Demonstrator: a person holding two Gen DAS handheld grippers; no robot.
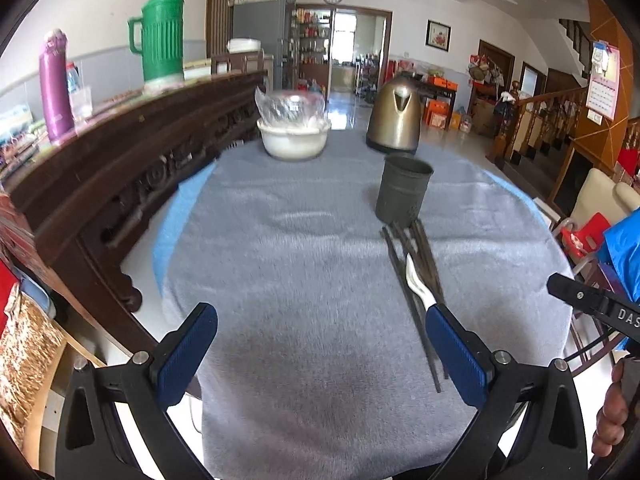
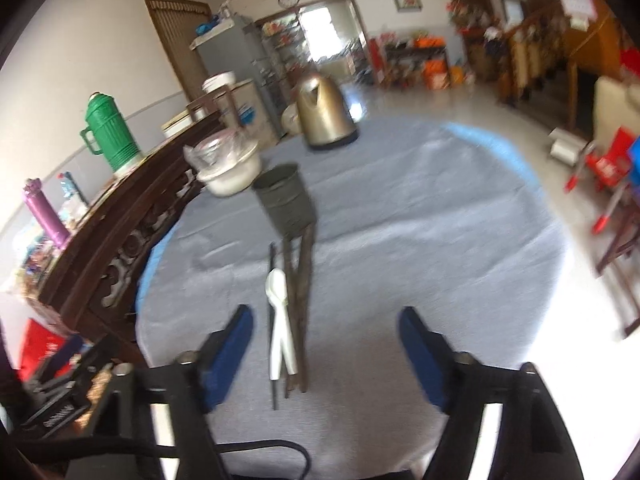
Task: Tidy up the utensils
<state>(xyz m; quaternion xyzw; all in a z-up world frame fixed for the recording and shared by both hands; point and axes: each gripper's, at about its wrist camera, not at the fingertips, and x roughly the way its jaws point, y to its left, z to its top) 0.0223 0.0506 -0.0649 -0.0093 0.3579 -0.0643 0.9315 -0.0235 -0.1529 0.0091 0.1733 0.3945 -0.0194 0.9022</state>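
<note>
1. Low over the grey cloth (image 1: 304, 264) that covers the round table, the left gripper (image 1: 320, 348) hovers with its blue-padded fingers (image 1: 188, 354) spread wide and nothing between them
2. Just ahead of its right-hand finger lies a bundle of dark chopsticks (image 1: 416, 276) with a white spoon (image 1: 416, 284) resting on top; the finger hides the near part of the spoon
3. The far ends of the chopsticks reach the foot of a dull metal utensil cup (image 1: 404, 190), which stands upright on the cloth
4. Seen from the right wrist, the right gripper (image 2: 326, 344) also has its fingers (image 2: 420, 356) well apart and empty; the white spoon and chopsticks (image 2: 298, 280) lie on the cloth between them, nearer the left finger, touching neither as far as the blur allows
5. Behind the utensil cup stand a white bowl (image 1: 292, 140) holding crumpled clear plastic, and a gold-coloured kettle (image 1: 394, 120), well apart from each other
6. A green flask (image 1: 160, 36) and a purple flask (image 1: 54, 88) stand on the dark carved sideboard (image 1: 132, 168) left of the table
</note>
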